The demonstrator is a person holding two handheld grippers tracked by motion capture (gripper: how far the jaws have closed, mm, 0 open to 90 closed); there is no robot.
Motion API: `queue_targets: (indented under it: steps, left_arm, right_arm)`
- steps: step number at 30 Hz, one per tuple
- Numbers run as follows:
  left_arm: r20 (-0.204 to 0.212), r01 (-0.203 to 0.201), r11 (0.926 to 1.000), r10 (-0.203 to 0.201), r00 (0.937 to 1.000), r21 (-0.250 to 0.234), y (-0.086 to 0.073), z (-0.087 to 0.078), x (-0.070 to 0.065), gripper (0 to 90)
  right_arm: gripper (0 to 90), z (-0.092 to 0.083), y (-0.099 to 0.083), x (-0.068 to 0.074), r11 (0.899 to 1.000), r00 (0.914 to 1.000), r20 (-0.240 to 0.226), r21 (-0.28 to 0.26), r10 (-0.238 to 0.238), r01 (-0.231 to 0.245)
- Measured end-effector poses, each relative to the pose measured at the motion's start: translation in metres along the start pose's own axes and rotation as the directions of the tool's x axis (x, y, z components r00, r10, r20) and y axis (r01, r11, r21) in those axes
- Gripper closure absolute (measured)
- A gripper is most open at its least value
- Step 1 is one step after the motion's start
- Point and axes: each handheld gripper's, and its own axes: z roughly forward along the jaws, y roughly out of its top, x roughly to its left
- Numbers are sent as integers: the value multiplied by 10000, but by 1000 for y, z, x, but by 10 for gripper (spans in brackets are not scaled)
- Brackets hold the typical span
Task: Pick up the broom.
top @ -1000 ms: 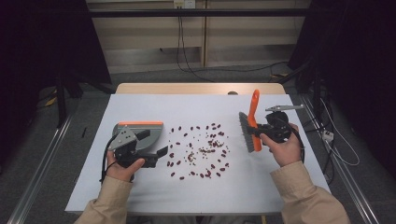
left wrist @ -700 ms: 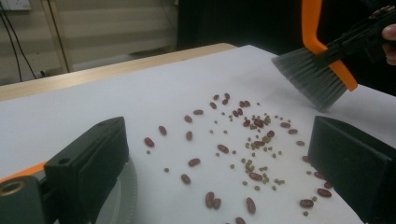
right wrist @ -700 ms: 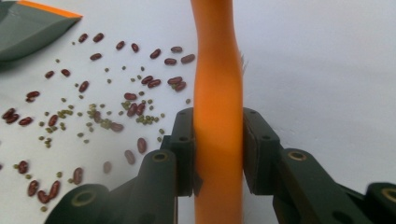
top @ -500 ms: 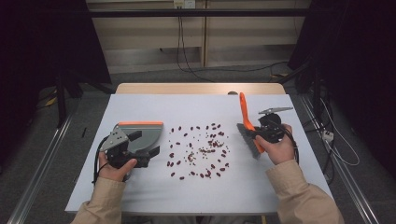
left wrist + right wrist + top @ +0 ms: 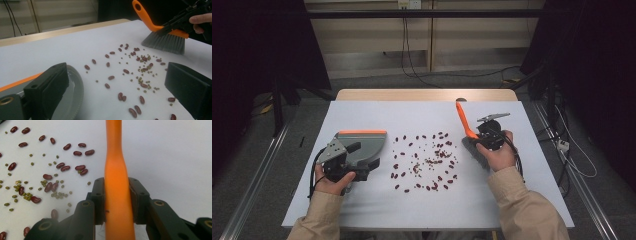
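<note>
My right tongs (image 5: 482, 141) are clamped on the orange brush (image 5: 467, 131) handle, bristles on the table (image 5: 362, 210) just right of the scattered beans (image 5: 424, 161). My left tongs (image 5: 371, 164) grip the grey dustpan (image 5: 362, 145) left of the beans

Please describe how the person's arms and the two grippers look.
Both arms wear beige long sleeves. The left gripper and the right gripper are black, each with two blocky jaws, a grey three-cornered plate on top and a black cable.
</note>
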Motion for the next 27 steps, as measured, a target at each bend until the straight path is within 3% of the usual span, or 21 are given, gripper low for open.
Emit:
queue_targets:
  steps: [9,16,21,27]
  left_arm:
    - [4,7,10000,-7,10000,18,-1,1,0,52]
    - [-46,-10,10000,10,10000,-4,-1,0,0,54]
    - [-31,-26,10000,26,10000,-5,-1,0,0,54]
    - [-86,-42,10000,43,10000,26,-1,-1,1,54]
  right_arm:
    - [569,-7,-5,-3,9987,10000,-65,-503,-76,73]
    - [602,-16,-16,-6,9975,9994,55,-615,-356,358]
    - [609,-15,-25,-8,9977,9999,-51,-660,-151,147]
    - [652,-13,-27,-6,9976,9997,-24,-643,-257,255]
